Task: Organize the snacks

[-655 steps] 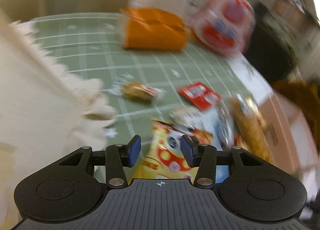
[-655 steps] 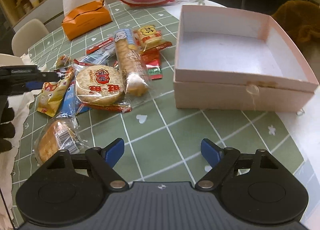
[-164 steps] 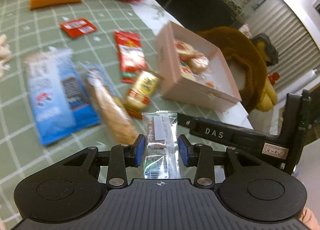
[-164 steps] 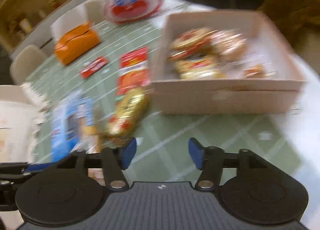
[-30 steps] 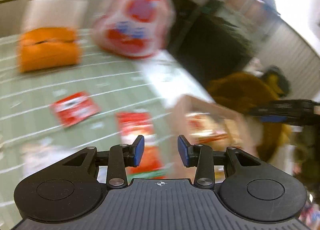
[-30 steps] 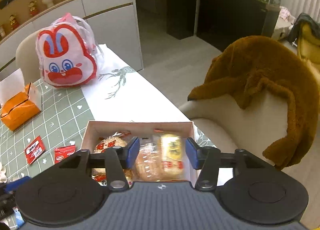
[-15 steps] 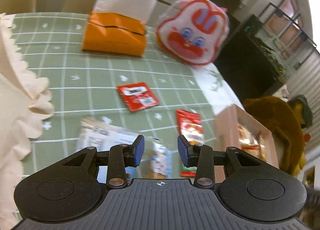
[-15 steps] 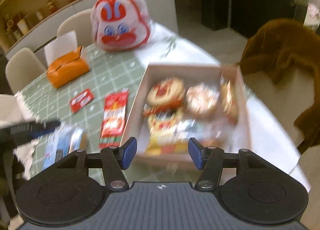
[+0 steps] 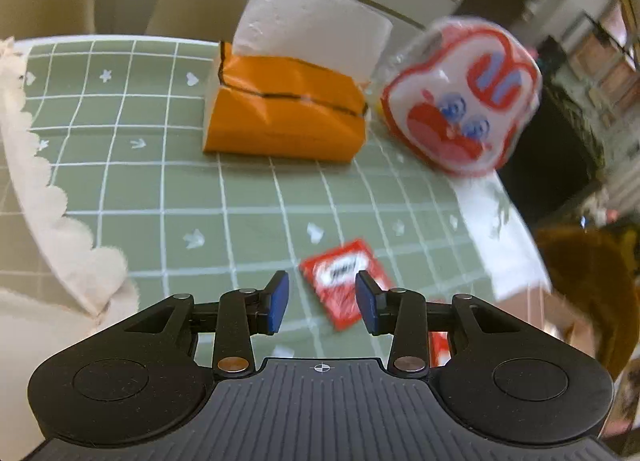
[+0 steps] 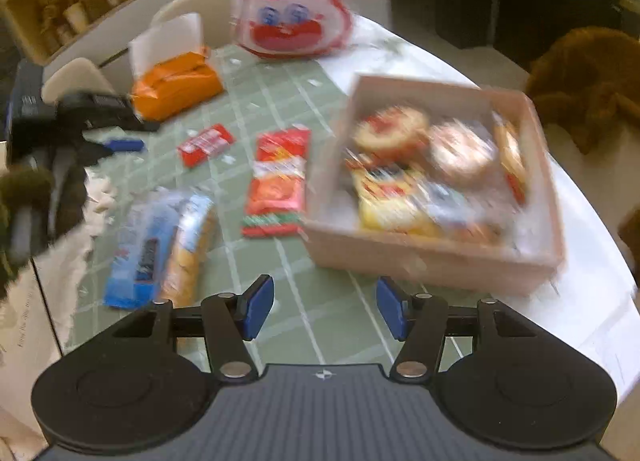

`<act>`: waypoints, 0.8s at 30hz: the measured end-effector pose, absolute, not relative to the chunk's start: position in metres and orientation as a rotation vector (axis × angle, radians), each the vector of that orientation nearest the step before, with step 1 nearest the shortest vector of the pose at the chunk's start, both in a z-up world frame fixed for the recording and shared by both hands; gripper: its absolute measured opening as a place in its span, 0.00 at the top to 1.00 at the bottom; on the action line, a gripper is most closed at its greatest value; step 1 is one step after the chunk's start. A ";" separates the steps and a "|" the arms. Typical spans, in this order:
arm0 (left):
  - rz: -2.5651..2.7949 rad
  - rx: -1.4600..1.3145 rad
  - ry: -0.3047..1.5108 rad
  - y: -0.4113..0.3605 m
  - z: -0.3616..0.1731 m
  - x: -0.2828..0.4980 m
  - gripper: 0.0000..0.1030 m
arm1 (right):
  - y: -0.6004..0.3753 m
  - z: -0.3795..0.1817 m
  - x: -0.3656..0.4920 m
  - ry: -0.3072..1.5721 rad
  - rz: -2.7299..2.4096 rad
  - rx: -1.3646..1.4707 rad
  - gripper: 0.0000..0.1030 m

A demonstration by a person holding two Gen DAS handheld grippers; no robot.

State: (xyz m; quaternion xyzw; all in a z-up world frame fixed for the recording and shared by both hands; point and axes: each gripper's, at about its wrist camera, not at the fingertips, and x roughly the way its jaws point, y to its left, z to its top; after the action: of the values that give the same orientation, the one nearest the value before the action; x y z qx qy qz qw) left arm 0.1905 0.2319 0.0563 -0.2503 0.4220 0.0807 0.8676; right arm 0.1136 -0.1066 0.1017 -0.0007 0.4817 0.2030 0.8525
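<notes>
Left hand-held gripper (image 9: 320, 303) lines up on a small red packet (image 9: 345, 282) as the pink box (image 10: 436, 257) fills.

Both hand-held grippers stand partly open and empty, the right hand-held gripper's (image 10: 325, 313) jaws having just widened. The packet lies on the green bench (image 9: 160, 181) at lower centre of the left view, just beyond the left fingertips, long axis slanting toward lower right; the left hand looks nearer.

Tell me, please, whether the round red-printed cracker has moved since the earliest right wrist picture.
Yes. The round cracker then lay on the mat left of the pink box; now it sits inside that box, near its far left corner.
</notes>
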 end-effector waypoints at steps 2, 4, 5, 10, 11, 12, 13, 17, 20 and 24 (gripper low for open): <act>0.144 -0.458 0.909 0.223 0.056 0.176 0.60 | -0.085 0.114 0.133 0.988 0.467 -0.033 0.42; 0.135 -0.422 0.921 0.217 0.058 0.161 0.60 | -0.053 0.126 0.159 0.965 0.544 -0.080 0.31; 0.138 -0.414 0.919 0.215 0.060 0.153 0.60 | -0.037 0.130 0.171 0.958 0.580 -0.096 0.30; 0.141 -0.435 0.892 0.210 0.063 0.110 0.60 | 0.051 0.117 0.232 0.978 0.799 -0.125 0.29; 0.135 -0.443 0.897 0.209 0.060 0.105 0.60 | 0.068 0.108 0.242 0.985 0.794 -0.150 0.29; 0.130 -0.451 0.904 0.209 0.057 0.101 0.60 | 0.082 0.098 0.250 0.991 0.781 -0.173 0.29; 0.120 -0.461 0.912 0.209 0.052 0.097 0.60 | 0.097 0.086 0.257 0.999 0.762 -0.201 0.29; 0.124 -0.477 0.910 0.215 0.040 0.088 0.60 | 0.135 0.040 0.276 1.020 0.693 -0.355 0.29; 0.139 -0.499 0.892 0.223 0.036 0.084 0.60 | 0.138 0.023 0.280 1.020 0.680 -0.395 0.29; 0.115 -0.549 0.875 0.232 0.030 0.083 0.60 | 0.122 0.027 0.284 1.053 0.682 -0.304 0.39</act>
State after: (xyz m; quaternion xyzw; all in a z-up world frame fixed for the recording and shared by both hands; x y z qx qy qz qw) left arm 0.0830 0.2319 0.0302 -0.2624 0.4181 0.0549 0.8679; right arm 0.2841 0.1223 0.0269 -0.1416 0.4907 0.3177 0.7989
